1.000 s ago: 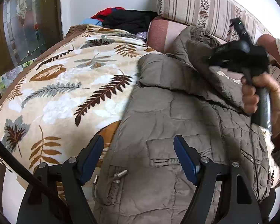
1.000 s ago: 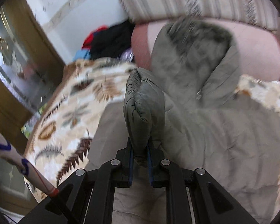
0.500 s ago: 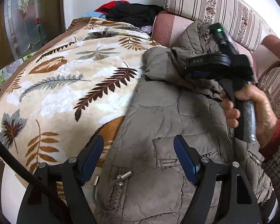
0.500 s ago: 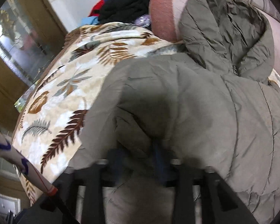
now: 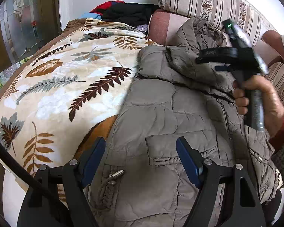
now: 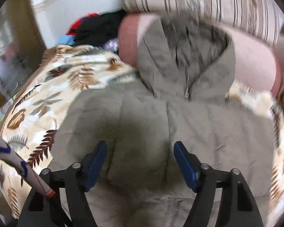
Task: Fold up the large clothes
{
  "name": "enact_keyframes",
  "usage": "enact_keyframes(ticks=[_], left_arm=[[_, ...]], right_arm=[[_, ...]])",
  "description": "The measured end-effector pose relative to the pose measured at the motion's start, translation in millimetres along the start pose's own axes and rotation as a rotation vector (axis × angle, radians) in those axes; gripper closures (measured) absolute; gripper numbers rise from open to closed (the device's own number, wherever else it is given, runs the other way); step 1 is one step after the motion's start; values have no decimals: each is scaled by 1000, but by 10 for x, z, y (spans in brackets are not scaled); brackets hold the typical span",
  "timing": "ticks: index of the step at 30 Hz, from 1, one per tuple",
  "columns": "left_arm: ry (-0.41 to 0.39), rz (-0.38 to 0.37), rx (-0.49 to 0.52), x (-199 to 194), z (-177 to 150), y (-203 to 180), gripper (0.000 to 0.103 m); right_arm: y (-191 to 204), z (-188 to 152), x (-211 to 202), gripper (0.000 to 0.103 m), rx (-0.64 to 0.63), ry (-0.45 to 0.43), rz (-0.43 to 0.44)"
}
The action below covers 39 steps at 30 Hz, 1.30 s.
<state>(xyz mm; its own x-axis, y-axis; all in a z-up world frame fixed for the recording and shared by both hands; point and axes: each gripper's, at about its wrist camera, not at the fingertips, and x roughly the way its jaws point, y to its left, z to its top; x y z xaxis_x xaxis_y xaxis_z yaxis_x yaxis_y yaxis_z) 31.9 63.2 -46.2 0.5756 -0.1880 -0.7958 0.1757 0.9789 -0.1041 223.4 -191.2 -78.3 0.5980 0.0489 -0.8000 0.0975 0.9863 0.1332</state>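
The olive quilted jacket (image 5: 176, 113) fills centre and lower frame, spread over the leaf-print blanket (image 5: 53, 87). With a sleeve folded across it, the right tool (image 6: 140, 162) is opening, gripping nothing; the left tool (image 5: 141, 160) hovers wide, empty. Next, probably: grip the hem.

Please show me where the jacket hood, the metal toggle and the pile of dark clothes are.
jacket hood (image 6: 187, 56), right wrist view, on its lining.
metal toggle (image 5: 117, 174), left wrist view, on its barrel.
pile of dark clothes (image 5: 130, 12), left wrist view, on the black garment.

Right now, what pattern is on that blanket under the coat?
Cream blanket with brown, tan and grey leaves, clearest in the left wrist view.
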Motion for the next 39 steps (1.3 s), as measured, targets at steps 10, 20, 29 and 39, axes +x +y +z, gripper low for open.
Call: enact_keyframes(ticks=[10,20,29,39], left_arm=[[-3,32,-22,-4,23,88,27],[-15,33,2,28,210,-27,27],[19,53,35,415,489,-322,27],[35,31,67,216,398,-508,27]], right_arm=[[-89,-120,10,22,-29,7,-1],[-1525,-508,-413,22,183,-21,-158],[-2226,-718,-448,21,286,-15,-191],[-2148,-863,-1049,21,251,-74,-141]])
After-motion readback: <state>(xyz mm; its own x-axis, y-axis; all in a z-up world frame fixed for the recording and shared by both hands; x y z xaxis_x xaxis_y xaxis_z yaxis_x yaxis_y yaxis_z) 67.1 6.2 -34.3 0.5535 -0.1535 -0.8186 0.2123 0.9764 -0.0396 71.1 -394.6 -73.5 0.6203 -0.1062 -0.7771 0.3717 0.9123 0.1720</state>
